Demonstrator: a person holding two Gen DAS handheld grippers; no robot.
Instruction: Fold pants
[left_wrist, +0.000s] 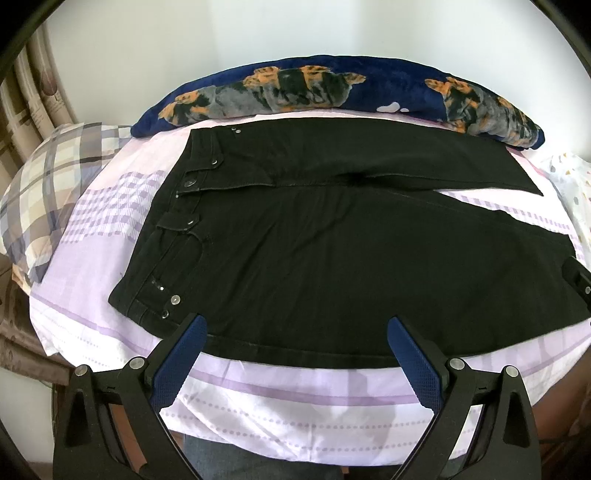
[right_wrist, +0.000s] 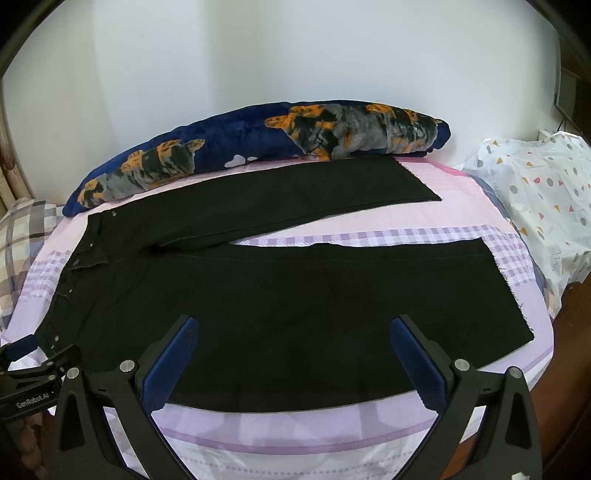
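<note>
Black pants (left_wrist: 332, 251) lie flat on a lilac bed sheet (left_wrist: 258, 398), waistband to the left, legs spread in a V to the right. They also show in the right wrist view (right_wrist: 295, 314). My left gripper (left_wrist: 295, 325) is open, hovering over the near edge of the pants by the waist end. My right gripper (right_wrist: 295, 325) is open, hovering over the near leg's edge. The left gripper's fingers also show at the left edge of the right wrist view (right_wrist: 40, 354). The right gripper's tip shows at the right edge of the left wrist view (left_wrist: 578, 277).
A dark blue blanket with orange and grey print (left_wrist: 332, 88) lies rolled along the far side against the white wall. A plaid pillow (left_wrist: 48, 177) sits at the left. A white patterned bag (right_wrist: 535, 199) lies at the right. The bed's near edge is just below the grippers.
</note>
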